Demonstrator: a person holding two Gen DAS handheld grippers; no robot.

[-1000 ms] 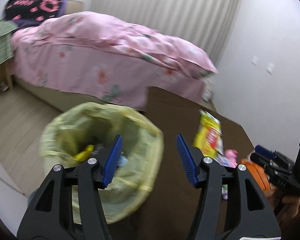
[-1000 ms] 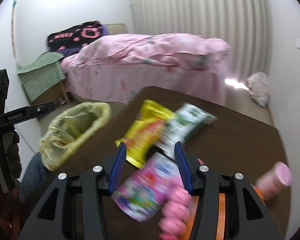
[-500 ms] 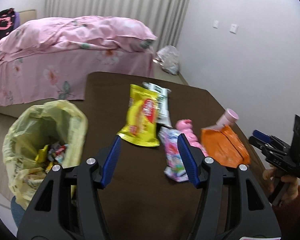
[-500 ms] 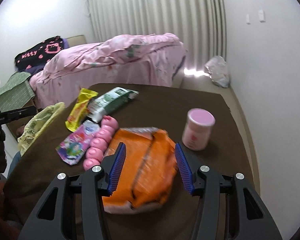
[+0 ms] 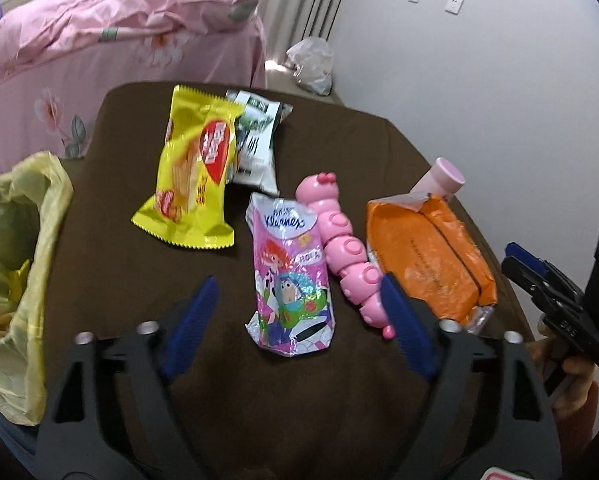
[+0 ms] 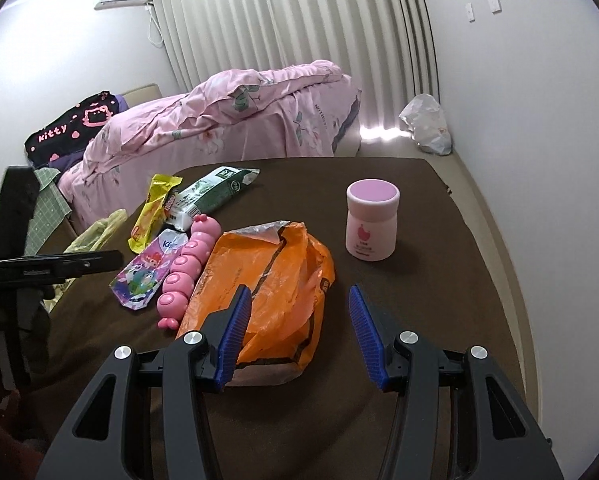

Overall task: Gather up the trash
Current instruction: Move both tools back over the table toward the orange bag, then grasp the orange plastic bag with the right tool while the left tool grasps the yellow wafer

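Wrappers: you had four crinkly packets (image 5: 291, 272) on the brown surface (image 5: 331, 152).
Tongs: your left tongs (image 5: 295, 316) and right tongs (image 6: 299, 332) gaped wide, empty.

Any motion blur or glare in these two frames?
Left wrist view: mild motion smear on the yellow snack bag and bin bag. Right wrist view: sharp, bright daylight glare under the curtain. Both show fisheye bending and dark corners.

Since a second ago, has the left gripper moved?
Yes. The left gripper swung right from over the yellow trash bag, to above the Kleenex pack.
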